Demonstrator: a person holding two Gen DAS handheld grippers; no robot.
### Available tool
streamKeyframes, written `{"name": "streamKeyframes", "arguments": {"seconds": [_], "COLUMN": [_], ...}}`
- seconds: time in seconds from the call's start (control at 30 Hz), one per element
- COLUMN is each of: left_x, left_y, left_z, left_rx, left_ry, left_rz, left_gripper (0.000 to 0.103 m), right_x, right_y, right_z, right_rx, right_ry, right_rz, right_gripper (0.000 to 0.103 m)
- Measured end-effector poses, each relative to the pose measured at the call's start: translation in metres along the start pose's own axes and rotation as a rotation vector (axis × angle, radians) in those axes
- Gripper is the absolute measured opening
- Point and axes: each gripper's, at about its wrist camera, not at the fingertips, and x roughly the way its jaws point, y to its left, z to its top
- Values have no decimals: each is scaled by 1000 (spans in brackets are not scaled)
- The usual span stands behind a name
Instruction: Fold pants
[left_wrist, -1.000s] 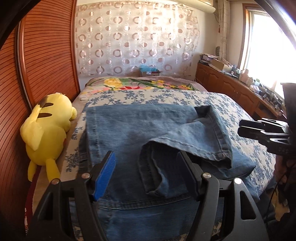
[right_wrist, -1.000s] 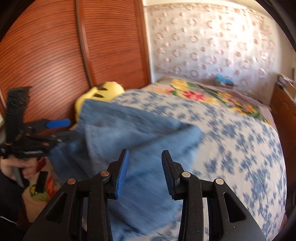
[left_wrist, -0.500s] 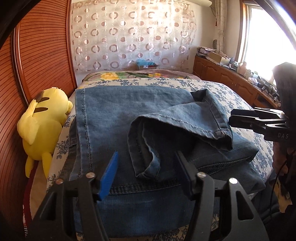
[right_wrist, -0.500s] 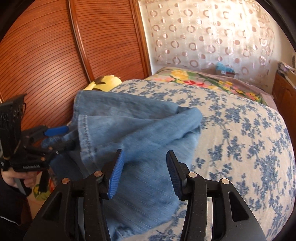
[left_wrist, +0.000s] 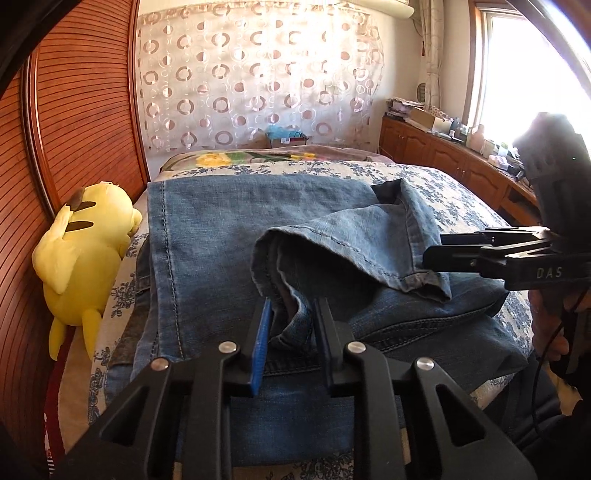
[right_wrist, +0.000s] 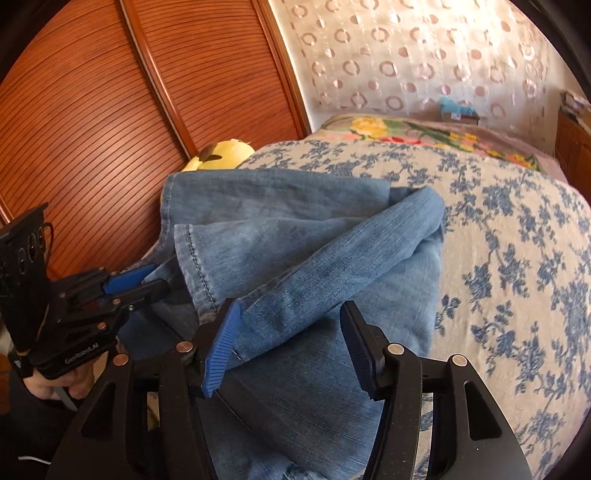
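A: Jeans where?
B: On the bed, partly folded, plush toy at left.
A: Left gripper?
B: Clenched on the near hem fold.
A: Right gripper?
B: Released, fingers wide, straddling the raised pant leg.

Faded blue denim pants with pale stitching lie on a cream bedspread printed with blue flowers; left, a yellow plush toy; far, a ring-patterned white curtain.
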Motion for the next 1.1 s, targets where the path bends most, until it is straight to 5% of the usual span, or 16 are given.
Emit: {"name": "streamKeyframes", "arguments": {"seconds": [0.17,0.23,0.3,0.37,0.83,1.1], "left_x": [0,-4,-9,-16,-97,-102], "left_y": [1,-1,-3,-4,13,47], "left_z": [-1,-1,-1,-2,1,-14], "left_rx": [8,13,17,21,-55,-119], "left_ry": [-5,-13,-25,-41,-200,-171], "left_rz": [-4,-14,-22,-33,-116,-29], "left_gripper": [11,8,6,5,2,2], "right_x": [6,7,6,-1,-21,34], "right_y": [2,2,2,3,52,92], "right_z": [2,6,11,23,135,156], "right_rx": [3,-10,-34,-64,-245,-300], "right_ry": [12,18,15,-8,-135,-65], "right_rz": [28,20,8,5,4,46], "right_gripper": [56,40,11,7,2,2]}}
